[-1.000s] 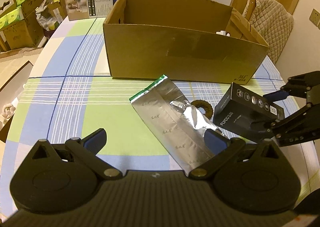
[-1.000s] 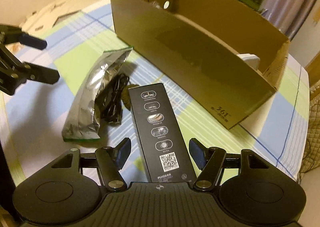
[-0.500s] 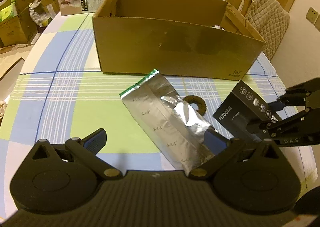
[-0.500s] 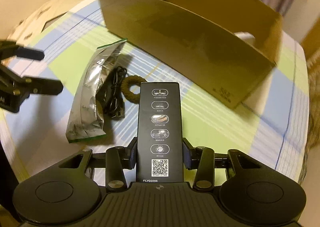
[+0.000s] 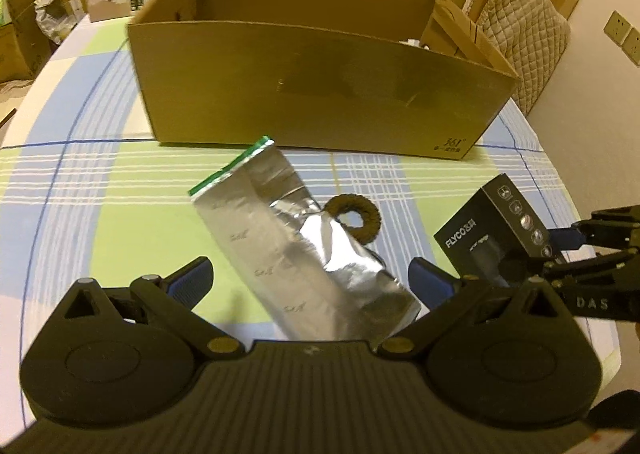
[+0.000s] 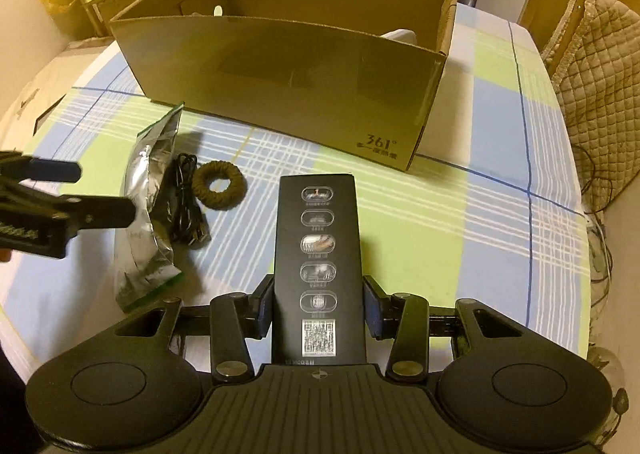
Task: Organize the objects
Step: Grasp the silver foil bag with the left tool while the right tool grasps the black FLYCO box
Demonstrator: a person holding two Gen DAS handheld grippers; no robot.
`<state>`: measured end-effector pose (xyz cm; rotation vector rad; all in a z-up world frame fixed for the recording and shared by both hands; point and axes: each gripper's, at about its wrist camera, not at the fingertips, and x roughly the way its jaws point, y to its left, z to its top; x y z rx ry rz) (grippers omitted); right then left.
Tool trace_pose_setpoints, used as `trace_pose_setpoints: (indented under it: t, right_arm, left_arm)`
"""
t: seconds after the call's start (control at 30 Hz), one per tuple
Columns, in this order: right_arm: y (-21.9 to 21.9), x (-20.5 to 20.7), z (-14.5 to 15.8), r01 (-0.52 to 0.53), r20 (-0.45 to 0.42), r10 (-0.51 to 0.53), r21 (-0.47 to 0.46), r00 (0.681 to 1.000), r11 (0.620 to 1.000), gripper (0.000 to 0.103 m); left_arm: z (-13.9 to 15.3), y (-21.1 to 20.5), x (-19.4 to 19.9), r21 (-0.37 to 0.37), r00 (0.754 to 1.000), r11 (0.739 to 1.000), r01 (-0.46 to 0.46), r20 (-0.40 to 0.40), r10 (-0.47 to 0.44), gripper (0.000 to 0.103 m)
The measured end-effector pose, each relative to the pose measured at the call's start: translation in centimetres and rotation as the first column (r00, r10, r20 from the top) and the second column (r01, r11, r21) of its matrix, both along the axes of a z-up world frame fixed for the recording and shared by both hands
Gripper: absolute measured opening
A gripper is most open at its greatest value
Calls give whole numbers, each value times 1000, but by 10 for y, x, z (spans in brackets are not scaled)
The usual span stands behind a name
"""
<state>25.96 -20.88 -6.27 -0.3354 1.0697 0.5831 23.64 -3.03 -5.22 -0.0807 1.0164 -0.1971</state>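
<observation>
Two grippers are seen over a table covered by a blue, green and white checked cloth [image 6: 500, 157]. The right gripper [image 6: 318, 312] is pressed onto a long black printed carton [image 6: 318, 254], held clear of the cloth, near the open brown cardboard box [image 6: 280, 73]. The left gripper [image 5: 310, 284] is spread wide above a silver foil pouch with a green edge [image 5: 288, 238]. Just right of the pouch lie a coiled black cable [image 6: 186, 205] and a brown woven ring [image 6: 218, 185].
</observation>
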Motion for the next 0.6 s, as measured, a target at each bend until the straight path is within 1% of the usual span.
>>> trace_pose_setpoints:
  t: [0.17,0.23,0.27,0.4,0.5,0.6]
  right_arm:
    - [-4,2,-2,-4,-9,4,15,1000,1000,42]
    - [-4,2,-2,-7,-10,7,15,1000,1000,43]
    - [-4,2,-3,-7,-12,7,14,1000,1000,43]
    - [-2,1,-3,-14,-8,14,10,1000,1000,43]
    - [0,0,-3,-16,-6,16,7,1000,1000,43]
    - [-1,0,-2,-13,-7,13,10,1000,1000,43]
  left_arm:
    - [-12,-9,15,16,1000,1000,8,-26,-8,101]
    - [-17,-10,19,29,999,1000,10,-37,-9,98]
    - [-19,-10,20,43,999,999,16,-44,-14,95]
    - [-22,0,16,57,997,997,47,-56,-43,95]
    - [-20,11,7,118,996,990,81,-56,-75,95]
    - [-19,24,-1,162,993,981,106,-68,-96,93]
